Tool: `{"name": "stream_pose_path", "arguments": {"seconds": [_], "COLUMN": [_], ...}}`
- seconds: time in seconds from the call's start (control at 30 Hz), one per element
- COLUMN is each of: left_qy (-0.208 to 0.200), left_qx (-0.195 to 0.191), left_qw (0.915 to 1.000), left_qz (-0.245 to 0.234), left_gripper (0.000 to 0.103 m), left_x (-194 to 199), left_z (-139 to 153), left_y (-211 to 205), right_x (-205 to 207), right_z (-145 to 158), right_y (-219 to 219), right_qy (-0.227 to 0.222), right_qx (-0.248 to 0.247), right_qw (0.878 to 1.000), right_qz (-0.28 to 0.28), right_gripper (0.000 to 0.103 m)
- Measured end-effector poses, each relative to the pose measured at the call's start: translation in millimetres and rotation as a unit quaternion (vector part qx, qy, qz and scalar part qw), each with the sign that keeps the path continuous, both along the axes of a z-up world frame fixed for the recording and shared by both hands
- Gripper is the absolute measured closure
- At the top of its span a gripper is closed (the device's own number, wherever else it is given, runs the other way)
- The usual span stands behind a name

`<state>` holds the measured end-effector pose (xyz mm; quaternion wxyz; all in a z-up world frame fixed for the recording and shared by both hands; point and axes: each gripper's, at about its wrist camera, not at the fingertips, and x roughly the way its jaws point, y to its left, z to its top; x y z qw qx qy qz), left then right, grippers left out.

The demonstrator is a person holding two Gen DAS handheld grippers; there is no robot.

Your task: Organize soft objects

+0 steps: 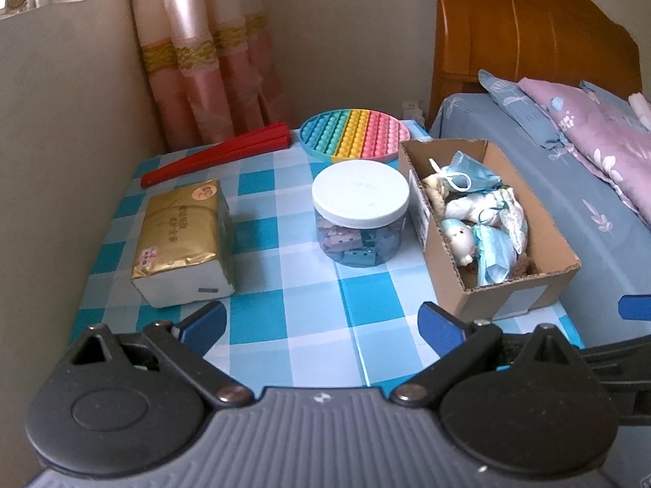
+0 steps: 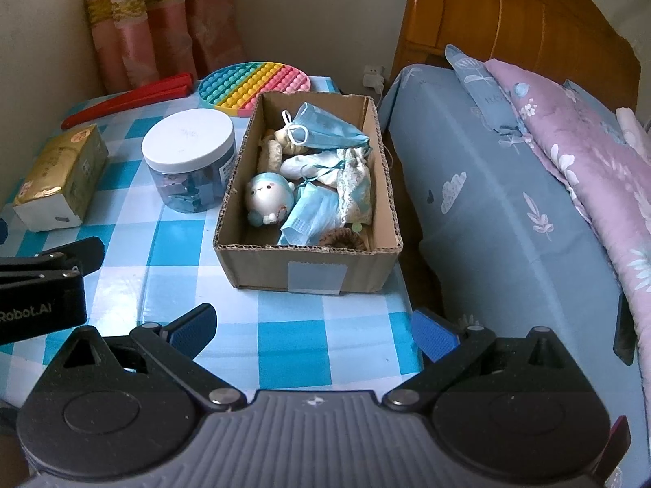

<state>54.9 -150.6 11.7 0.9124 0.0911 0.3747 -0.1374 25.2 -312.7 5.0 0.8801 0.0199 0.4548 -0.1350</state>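
Observation:
A cardboard box (image 2: 313, 272) (image 1: 521, 293) stands on the right side of the blue-checked table (image 2: 285, 337) (image 1: 285, 297). Inside lie soft things: blue face masks (image 2: 325, 126) (image 1: 468, 171), a round plush toy (image 2: 268, 197) (image 1: 457, 240), a white sock (image 2: 305, 164) and a floral pouch (image 2: 358, 187). My left gripper (image 1: 323, 321) hovers open over the table's near edge with nothing between its fingers. My right gripper (image 2: 313, 333) is open and empty too, just in front of the box. The left gripper's body (image 2: 40, 280) shows at the right wrist view's left edge.
A gold tissue pack (image 1: 179, 240) (image 2: 61, 179) lies at the left, a white-lidded jar (image 1: 360, 215) (image 2: 189, 158) in the middle. A rainbow pop-it mat (image 1: 354, 134) (image 2: 254, 85) and a red folded fan (image 1: 215, 152) sit at the back. A bed (image 2: 508, 203) adjoins on the right.

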Motion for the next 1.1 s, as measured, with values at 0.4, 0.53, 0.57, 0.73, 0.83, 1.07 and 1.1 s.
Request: {"name": "stream_pose_path", "arguments": {"seconds": [0.4, 0.53, 0.57, 0.73, 0.83, 1.07, 1.1], "left_qy": [-0.005, -0.006, -0.006, -0.006, -0.006, -0.006, -0.006], "left_qx": [0.003, 0.003, 0.003, 0.004, 0.004, 0.004, 0.004], "left_qw": [1.0, 0.9999, 0.9999, 0.9999, 0.9999, 0.9999, 0.9999], "left_qz": [-0.008, -0.01, -0.011, -0.012, -0.012, -0.015, -0.015], "left_gripper": [0.003, 0.003, 0.003, 0.003, 0.003, 0.003, 0.003], "left_x": [-0.5, -1.1, -1.3, -1.9, -1.8, -1.6, -1.6], "left_z": [1.8, 2.7, 2.8, 3.0, 3.0, 2.6, 2.7], "left_y": [-6.5, -7.4, -7.9, -8.8, -8.9, -9.8, -10.3], "right_x": [-2.9, -3.5, -3.4, -4.3, -4.3, -5.6, -5.9], "right_z": [1.4, 2.5, 2.7, 3.9, 4.0, 4.9, 5.0], "right_y": [-7.7, -7.9, -8.3, -8.5, -8.5, -8.3, -8.1], "right_qy": [-0.003, -0.005, -0.005, -0.006, -0.007, -0.006, -0.006], "right_qx": [0.004, 0.004, 0.005, 0.004, 0.005, 0.003, 0.003], "right_qw": [1.0, 1.0, 1.0, 1.0, 1.0, 1.0, 1.0], "right_qz": [-0.004, -0.004, -0.005, -0.004, -0.004, -0.005, -0.004], "right_gripper": [0.0, 0.0, 0.0, 0.0, 0.0, 0.0, 0.0]}}
